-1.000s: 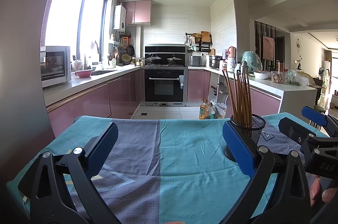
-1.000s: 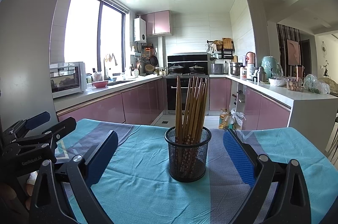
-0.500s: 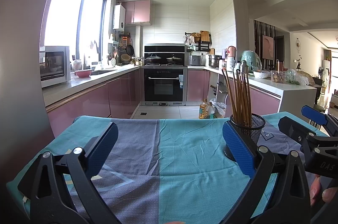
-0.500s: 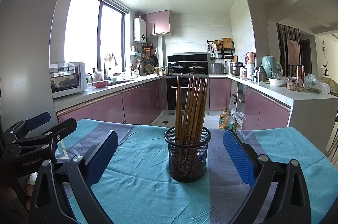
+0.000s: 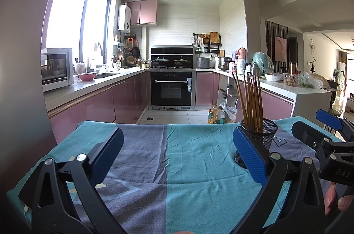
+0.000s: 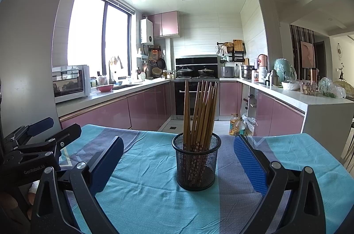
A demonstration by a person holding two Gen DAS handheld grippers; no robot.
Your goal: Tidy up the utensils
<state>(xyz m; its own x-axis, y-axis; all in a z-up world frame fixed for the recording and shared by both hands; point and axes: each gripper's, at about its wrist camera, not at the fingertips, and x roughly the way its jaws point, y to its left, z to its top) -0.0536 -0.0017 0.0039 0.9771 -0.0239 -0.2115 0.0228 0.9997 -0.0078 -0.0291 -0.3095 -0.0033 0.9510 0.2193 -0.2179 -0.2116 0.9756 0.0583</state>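
A black mesh holder (image 6: 196,162) stands upright on the teal and purple cloth (image 6: 143,189), with several brown chopsticks (image 6: 200,110) standing in it. My right gripper (image 6: 178,160) is open and empty, its blue pads either side of the holder, apart from it. My left gripper (image 5: 177,155) is open and empty over bare cloth; the holder (image 5: 263,136) and chopsticks (image 5: 250,101) sit just behind its right finger (image 5: 249,154). The right gripper shows at the right edge of the left wrist view (image 5: 327,130); the left gripper shows at the left of the right wrist view (image 6: 37,139).
The cloth-covered table (image 5: 199,167) ends at a far edge, with kitchen floor beyond. Pink cabinets, an oven (image 5: 171,88) and counters ring the room. Oil bottles (image 6: 235,124) stand on the floor past the table.
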